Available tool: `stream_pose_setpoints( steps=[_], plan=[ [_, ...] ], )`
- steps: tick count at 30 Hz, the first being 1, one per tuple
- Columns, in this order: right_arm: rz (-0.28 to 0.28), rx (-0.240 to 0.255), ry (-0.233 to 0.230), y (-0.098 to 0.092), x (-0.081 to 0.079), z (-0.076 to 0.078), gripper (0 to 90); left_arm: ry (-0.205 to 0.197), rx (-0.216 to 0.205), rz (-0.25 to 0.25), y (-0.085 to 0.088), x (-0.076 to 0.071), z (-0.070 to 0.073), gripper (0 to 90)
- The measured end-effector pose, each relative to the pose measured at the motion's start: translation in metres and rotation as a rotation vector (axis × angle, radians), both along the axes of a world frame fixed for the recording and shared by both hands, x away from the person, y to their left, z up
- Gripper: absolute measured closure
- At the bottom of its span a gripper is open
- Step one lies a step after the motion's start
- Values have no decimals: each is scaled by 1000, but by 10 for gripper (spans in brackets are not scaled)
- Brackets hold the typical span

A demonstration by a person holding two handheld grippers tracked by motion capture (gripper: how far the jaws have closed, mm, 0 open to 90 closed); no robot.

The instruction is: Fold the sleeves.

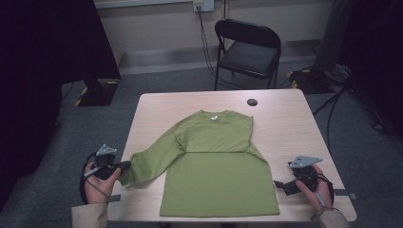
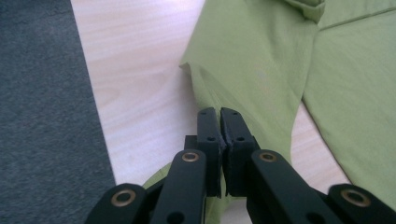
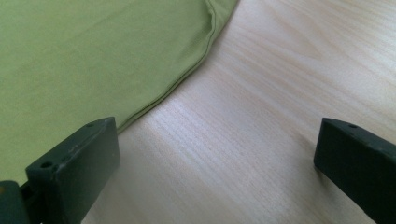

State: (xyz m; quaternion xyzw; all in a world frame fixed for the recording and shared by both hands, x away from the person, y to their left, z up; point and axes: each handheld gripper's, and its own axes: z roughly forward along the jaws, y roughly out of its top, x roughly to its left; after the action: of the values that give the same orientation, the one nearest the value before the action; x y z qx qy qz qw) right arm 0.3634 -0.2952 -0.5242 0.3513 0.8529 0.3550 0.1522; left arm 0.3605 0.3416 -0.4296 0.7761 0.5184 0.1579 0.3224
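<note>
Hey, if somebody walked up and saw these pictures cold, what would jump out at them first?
The green long-sleeved shirt spread flat on the pale wooden table, its right sleeve already folded across the chest. Next, the left gripper at the table's near left edge, jaws shut on the end of the other sleeve. The right gripper sits open beside the shirt's hem at the near right, and a black folding chair stands beyond the table.
</note>
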Motion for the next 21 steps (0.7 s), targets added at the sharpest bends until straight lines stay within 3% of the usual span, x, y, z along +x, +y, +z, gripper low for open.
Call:
stream_pose_setpoints(
  steps=[8, 14, 17, 21],
  plan=[
    [0, 0, 0, 0, 0, 0, 0, -24, -35, -21, -5, 19, 29, 877],
    [0, 0, 0, 0, 0, 0, 0, -42, -14, -33, -15, 30, 49, 877],
    [1, 0, 0, 0, 0, 0, 0, -55, -34, -51, -21, 37, 61, 877],
    [1, 0, 0, 0, 0, 0, 0, -65, -18, -56, -29, 47, 78, 877]
  ],
)
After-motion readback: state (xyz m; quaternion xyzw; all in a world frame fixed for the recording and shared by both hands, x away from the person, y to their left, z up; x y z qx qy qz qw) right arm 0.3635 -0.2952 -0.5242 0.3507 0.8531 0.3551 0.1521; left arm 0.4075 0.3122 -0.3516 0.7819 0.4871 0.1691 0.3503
